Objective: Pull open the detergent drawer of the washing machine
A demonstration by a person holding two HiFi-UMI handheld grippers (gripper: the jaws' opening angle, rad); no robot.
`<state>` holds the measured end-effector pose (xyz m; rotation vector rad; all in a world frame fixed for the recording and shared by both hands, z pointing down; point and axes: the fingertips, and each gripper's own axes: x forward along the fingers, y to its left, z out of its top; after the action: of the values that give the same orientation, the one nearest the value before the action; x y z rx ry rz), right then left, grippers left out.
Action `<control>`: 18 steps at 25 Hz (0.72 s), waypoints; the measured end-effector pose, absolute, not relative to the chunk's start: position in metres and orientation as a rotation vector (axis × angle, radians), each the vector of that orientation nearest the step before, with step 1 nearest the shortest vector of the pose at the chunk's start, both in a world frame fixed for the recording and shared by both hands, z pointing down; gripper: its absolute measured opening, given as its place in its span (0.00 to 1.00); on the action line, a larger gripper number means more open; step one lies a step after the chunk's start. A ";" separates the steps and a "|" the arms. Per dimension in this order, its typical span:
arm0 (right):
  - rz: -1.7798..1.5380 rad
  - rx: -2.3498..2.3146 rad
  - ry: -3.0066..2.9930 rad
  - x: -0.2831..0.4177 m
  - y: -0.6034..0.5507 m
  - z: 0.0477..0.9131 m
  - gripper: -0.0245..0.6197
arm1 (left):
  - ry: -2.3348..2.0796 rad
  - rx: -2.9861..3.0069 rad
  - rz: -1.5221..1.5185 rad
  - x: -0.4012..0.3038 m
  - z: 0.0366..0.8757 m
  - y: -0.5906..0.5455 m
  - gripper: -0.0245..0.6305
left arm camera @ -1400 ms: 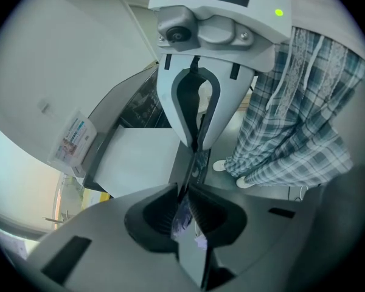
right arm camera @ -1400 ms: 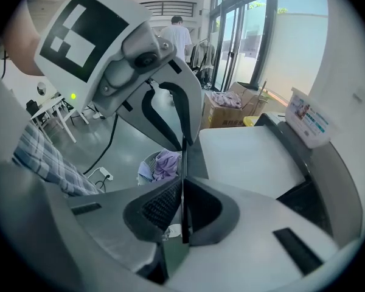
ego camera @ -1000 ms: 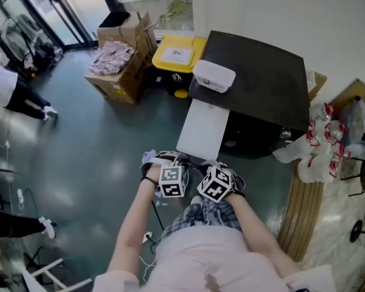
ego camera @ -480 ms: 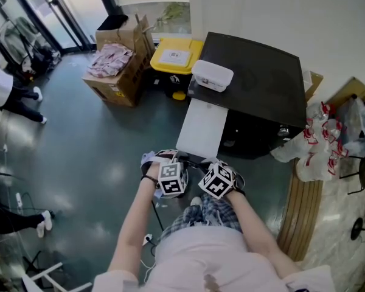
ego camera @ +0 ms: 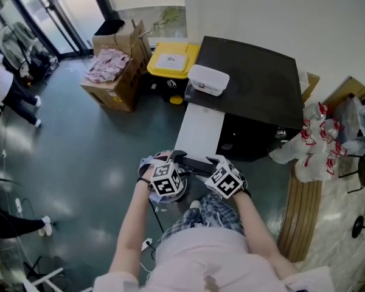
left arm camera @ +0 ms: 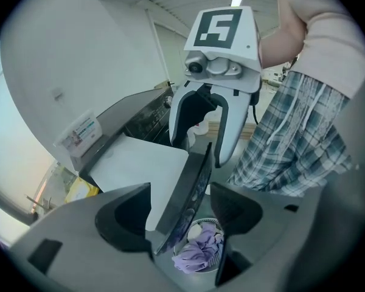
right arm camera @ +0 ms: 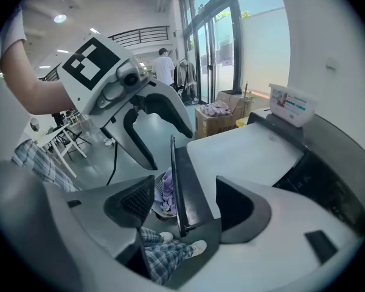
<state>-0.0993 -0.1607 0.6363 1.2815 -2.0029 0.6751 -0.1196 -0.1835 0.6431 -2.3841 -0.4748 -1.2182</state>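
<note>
The black washing machine (ego camera: 255, 84) stands against the wall with its white detergent drawer (ego camera: 202, 129) pulled far out toward me. The drawer's dark front panel (left arm camera: 185, 193) stands edge-on between the jaws of my left gripper (left arm camera: 181, 202). Those jaws are opening, with a gap on each side of the panel. My right gripper (right arm camera: 184, 202) straddles the same panel (right arm camera: 182, 187) from the other end. Its jaws are opening too, and the pads stand off the panel. In the head view both grippers (ego camera: 173, 163) (ego camera: 216, 163) sit side by side at the drawer's near end.
A white plastic box (ego camera: 208, 79) rests on the machine's top. A yellow bin (ego camera: 170, 62) and a cardboard box of clothes (ego camera: 112, 72) stand to the left. A basket with purple cloth (left arm camera: 198, 254) is on the floor below the drawer. Plastic bags (ego camera: 316, 145) lie at right.
Both grippers' jaws have spread apart from the drawer's front panel. Both hands rolled slightly and stayed at the drawer's end.
</note>
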 end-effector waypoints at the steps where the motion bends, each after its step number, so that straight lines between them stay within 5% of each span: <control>1: 0.673 1.286 -2.001 -0.097 -0.160 0.635 0.54 | -0.468 -2.387 -1.212 -0.118 0.642 -0.185 0.49; 9: 0.699 1.649 -2.052 -0.045 -0.158 0.588 0.50 | -0.233 -2.624 -1.092 -0.087 0.604 -0.216 0.47; 18: 0.456 2.254 -1.824 0.066 -0.124 0.505 0.37 | 0.254 -2.999 -0.638 -0.044 0.515 -0.267 0.16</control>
<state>0.0659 -0.1239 0.5047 2.2542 -1.8244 0.4559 -0.0439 -0.2674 0.5149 -2.9988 0.2537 -0.6377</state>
